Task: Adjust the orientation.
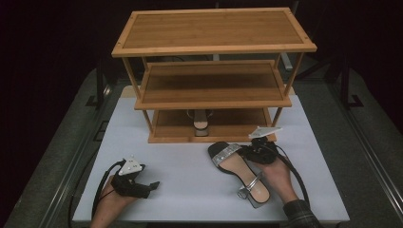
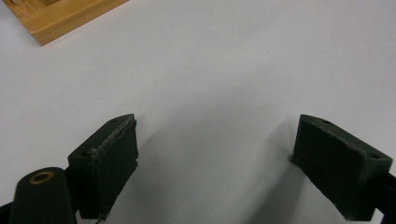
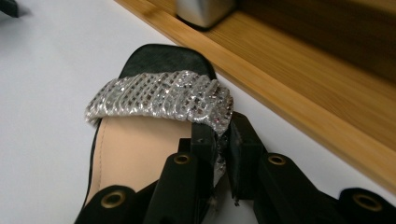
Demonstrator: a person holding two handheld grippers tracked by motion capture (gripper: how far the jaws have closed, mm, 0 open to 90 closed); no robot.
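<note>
A black heeled sandal [image 1: 236, 167] with a silver sparkly toe strap [image 3: 159, 100] lies on the white table in front of the wooden shoe rack [image 1: 214, 99]. My right gripper [image 1: 248, 152] is shut on the right end of that strap; in the right gripper view its jaws [image 3: 223, 135] pinch the strap's edge. A matching sandal [image 1: 201, 124] stands on the rack's bottom shelf, its heel block [image 3: 203, 11] facing the front. At the near left of the table my left gripper [image 1: 152, 185] rests open, with bare table between its jaws [image 2: 215, 140].
The rack has three bamboo shelves; the top [image 1: 214, 28] and middle [image 1: 211, 83] ones are bare. Its bottom board [image 3: 303, 98] runs just beyond the held sandal. A rack corner [image 2: 60, 18] shows far from the left gripper. Dark floor and metal rails [image 1: 71, 156] flank the table.
</note>
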